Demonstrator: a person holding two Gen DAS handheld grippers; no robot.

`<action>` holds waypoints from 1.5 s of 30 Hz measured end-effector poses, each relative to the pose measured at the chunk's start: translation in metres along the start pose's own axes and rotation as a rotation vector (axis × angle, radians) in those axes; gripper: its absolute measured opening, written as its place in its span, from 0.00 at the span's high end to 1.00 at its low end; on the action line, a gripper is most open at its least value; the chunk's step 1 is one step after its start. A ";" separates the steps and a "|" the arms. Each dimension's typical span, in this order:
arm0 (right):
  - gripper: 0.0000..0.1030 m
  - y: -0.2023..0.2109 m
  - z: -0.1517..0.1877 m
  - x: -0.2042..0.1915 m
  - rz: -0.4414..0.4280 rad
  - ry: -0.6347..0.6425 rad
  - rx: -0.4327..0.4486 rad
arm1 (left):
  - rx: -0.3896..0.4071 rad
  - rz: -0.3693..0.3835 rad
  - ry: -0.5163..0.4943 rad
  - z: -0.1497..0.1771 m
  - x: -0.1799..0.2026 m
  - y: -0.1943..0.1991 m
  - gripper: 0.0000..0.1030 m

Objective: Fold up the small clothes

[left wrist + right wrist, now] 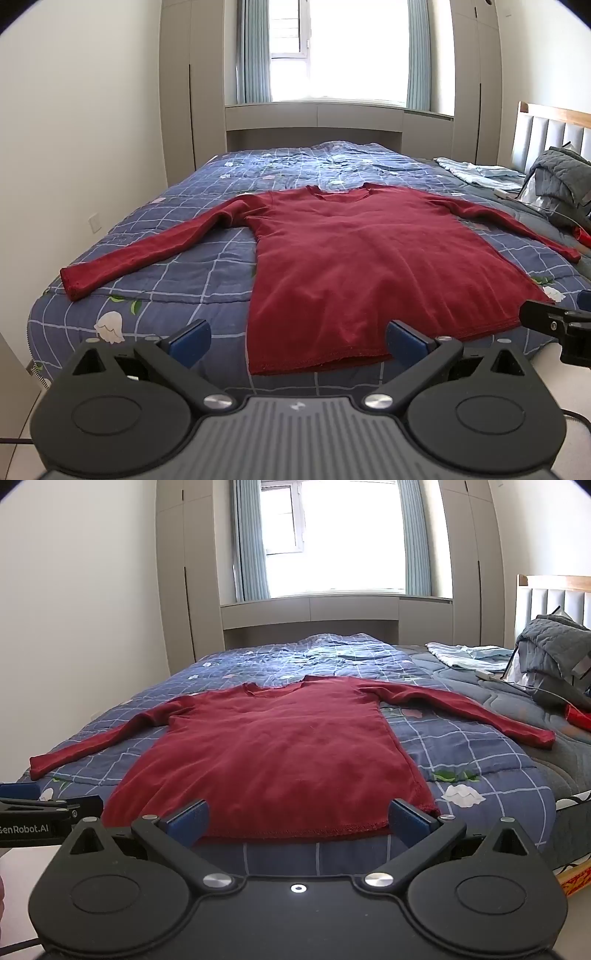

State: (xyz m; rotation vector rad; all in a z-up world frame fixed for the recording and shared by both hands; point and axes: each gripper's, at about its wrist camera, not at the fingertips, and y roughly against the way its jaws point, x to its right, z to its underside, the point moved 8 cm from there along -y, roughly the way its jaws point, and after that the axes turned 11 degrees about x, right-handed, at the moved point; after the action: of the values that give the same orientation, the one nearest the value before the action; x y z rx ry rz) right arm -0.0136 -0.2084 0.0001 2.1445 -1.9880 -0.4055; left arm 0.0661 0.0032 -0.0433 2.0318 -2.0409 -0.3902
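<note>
Bedroom quilt (177, 266) carries a flat red shirt (351, 266); left gripper (297, 341) and right gripper (297, 821) gape empty, folding unstarted; next, seize a sleeve.

A dark red long-sleeved top (351, 258) lies flat and unfolded on a blue checked quilt (184, 266), neckline toward the window, hem at the bed's near edge; both sleeves spread outward and slightly down, cuffs resting on the quilt; fabric lightly creased.
</note>
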 end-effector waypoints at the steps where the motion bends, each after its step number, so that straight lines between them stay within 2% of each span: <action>1: 0.00 0.000 0.000 0.000 -0.001 0.000 0.000 | 0.000 0.000 0.000 0.000 0.000 0.000 0.00; 45: 0.00 -0.002 0.001 0.001 0.003 -0.001 -0.002 | -0.005 -0.002 -0.001 -0.001 0.002 0.000 0.00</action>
State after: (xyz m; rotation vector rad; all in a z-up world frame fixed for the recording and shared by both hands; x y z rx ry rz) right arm -0.0123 -0.2089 -0.0014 2.1401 -1.9899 -0.4077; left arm 0.0665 0.0010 -0.0422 2.0312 -2.0375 -0.3963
